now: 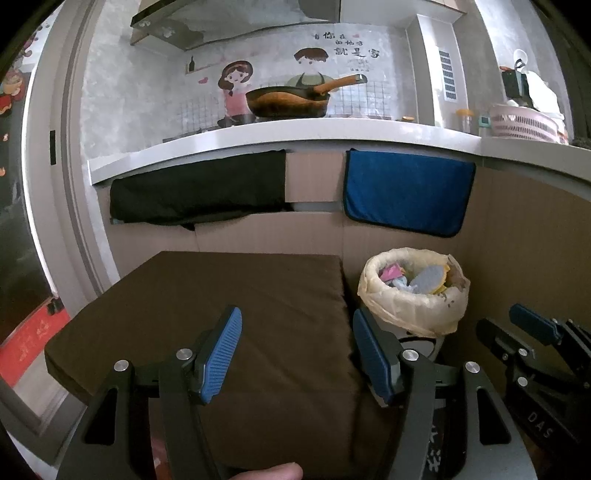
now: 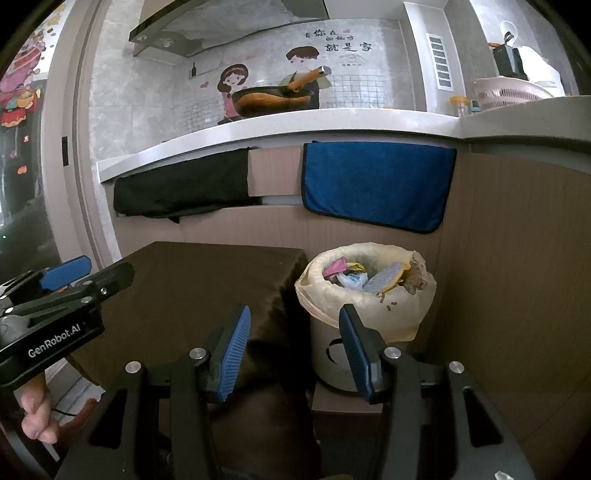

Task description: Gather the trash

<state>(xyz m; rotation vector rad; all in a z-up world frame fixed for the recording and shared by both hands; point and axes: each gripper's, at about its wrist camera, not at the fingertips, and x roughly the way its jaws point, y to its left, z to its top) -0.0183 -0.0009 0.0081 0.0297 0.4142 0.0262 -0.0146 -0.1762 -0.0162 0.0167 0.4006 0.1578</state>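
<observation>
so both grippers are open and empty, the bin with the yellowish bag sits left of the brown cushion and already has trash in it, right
Not quite. The bin stands to the right of the brown cushion, not left; both wrist views show this. The rest holds: the left gripper and right gripper are open and empty, and the yellowish bag lining the bin already holds trash.

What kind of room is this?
Most likely a home kitchen: a frying pan sits on a white countertop under a range hood, with a lined trash bin below.
</observation>
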